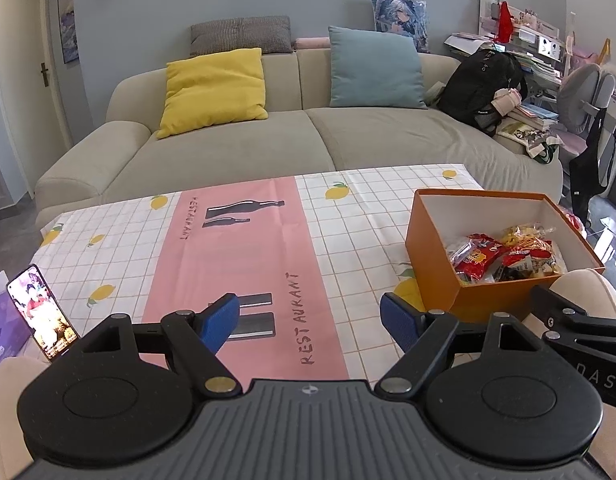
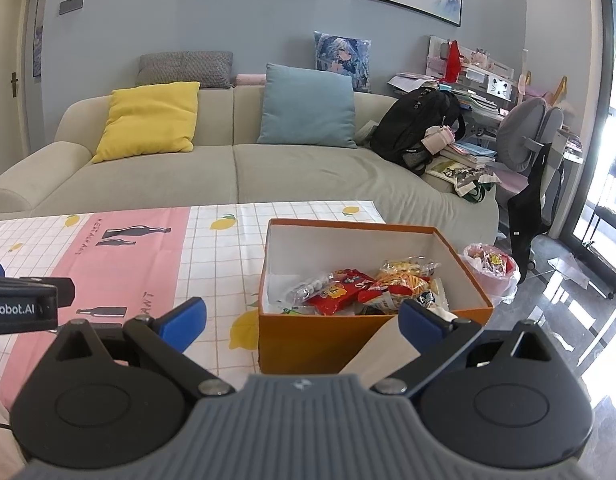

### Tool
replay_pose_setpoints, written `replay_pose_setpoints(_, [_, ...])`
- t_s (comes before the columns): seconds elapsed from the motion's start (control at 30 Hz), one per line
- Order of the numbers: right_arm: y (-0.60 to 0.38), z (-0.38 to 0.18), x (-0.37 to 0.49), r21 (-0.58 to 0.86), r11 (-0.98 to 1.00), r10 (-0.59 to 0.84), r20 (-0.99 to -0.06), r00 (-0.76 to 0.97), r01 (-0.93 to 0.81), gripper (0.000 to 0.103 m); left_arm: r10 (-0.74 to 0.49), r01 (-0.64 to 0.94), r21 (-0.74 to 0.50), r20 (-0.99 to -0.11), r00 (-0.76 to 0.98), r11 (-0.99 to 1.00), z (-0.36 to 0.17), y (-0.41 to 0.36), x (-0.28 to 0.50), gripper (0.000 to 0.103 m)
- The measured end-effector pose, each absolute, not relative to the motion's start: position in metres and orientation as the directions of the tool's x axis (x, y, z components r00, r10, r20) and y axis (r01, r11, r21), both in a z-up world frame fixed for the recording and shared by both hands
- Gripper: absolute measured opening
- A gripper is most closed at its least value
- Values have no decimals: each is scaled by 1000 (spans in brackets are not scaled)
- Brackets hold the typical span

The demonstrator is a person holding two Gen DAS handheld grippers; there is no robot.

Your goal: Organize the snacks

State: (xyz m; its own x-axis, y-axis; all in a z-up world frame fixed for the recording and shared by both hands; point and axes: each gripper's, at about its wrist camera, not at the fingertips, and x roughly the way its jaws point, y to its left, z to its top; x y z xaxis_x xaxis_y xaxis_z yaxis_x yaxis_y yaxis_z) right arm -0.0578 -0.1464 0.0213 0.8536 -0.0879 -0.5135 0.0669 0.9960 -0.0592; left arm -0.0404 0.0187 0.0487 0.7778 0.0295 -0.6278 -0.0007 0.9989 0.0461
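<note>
An orange box [image 1: 432, 264] with white inner walls sits on the right part of the table; it also shows in the right wrist view [image 2: 308, 340]. Several snack packets [image 1: 504, 258], red and yellow, lie piled inside it, also in the right wrist view [image 2: 368, 290]. My left gripper [image 1: 310, 320] is open and empty above the pink strip of the tablecloth, left of the box. My right gripper [image 2: 301, 320] is open and empty, just in front of the box's near wall. Part of the right gripper [image 1: 580, 328] shows at the left view's right edge.
The table carries a checked lemon-print cloth [image 1: 348, 232] with a pink middle strip. A phone [image 1: 41, 312] with a lit screen leans at the table's left edge. A beige sofa [image 1: 267, 140] with cushions and a black backpack [image 1: 484, 84] stands behind. A bagged bin [image 2: 492, 268] stands on the floor right of the table.
</note>
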Motion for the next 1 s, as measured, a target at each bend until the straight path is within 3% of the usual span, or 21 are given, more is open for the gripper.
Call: replay_pose_setpoints(1.0, [-148, 18, -57, -64, 996, -80, -516, 853, 55, 100, 23, 9, 46, -629, 777, 999, 50, 19, -41, 94])
